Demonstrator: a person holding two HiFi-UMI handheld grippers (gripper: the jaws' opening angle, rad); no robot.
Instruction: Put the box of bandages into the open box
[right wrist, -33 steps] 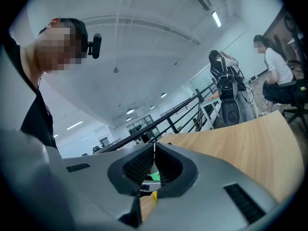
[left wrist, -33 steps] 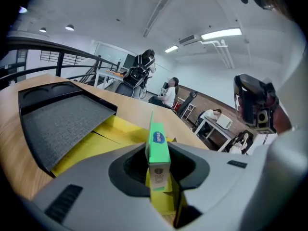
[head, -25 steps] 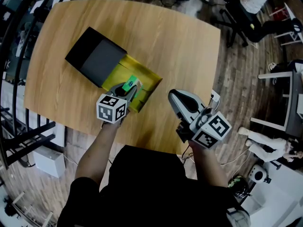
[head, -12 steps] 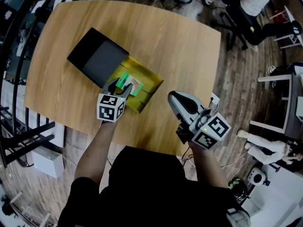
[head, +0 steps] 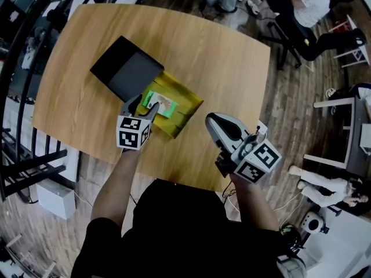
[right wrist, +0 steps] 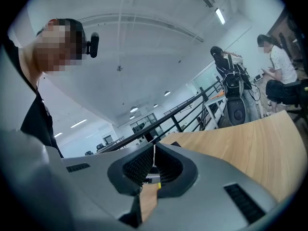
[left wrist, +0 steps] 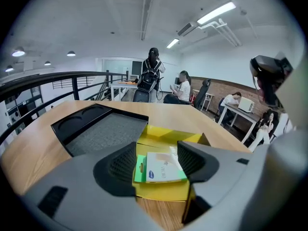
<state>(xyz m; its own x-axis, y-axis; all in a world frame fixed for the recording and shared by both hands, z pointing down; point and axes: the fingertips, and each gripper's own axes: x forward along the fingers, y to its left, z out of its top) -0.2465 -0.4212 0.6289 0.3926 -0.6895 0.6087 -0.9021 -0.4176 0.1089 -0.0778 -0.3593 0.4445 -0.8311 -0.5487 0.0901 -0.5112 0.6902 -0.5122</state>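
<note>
The green-and-white box of bandages (head: 160,103) lies flat inside the yellow open box (head: 184,111), which stands on the wooden table beside its black lid (head: 126,68). My left gripper (head: 141,105) hangs at the yellow box's near edge. Its jaws have just been opening and now stand open. In the left gripper view the bandage box (left wrist: 161,167) shows between the jaws of the left gripper (left wrist: 156,161), untouched by the pads, resting in the yellow box (left wrist: 168,134). My right gripper (head: 213,121) is held level over the table's near right edge, shut and empty.
The round-cornered wooden table (head: 220,57) has bare wood behind and to the right of the boxes. A black railing (head: 17,86) runs along the left. Chairs and seated people (head: 301,16) are beyond the table's far right corner.
The left gripper opened and let go of the bandage box, which now lies in the yellow box. The gripper drew back toward me. The right gripper stayed put.
</note>
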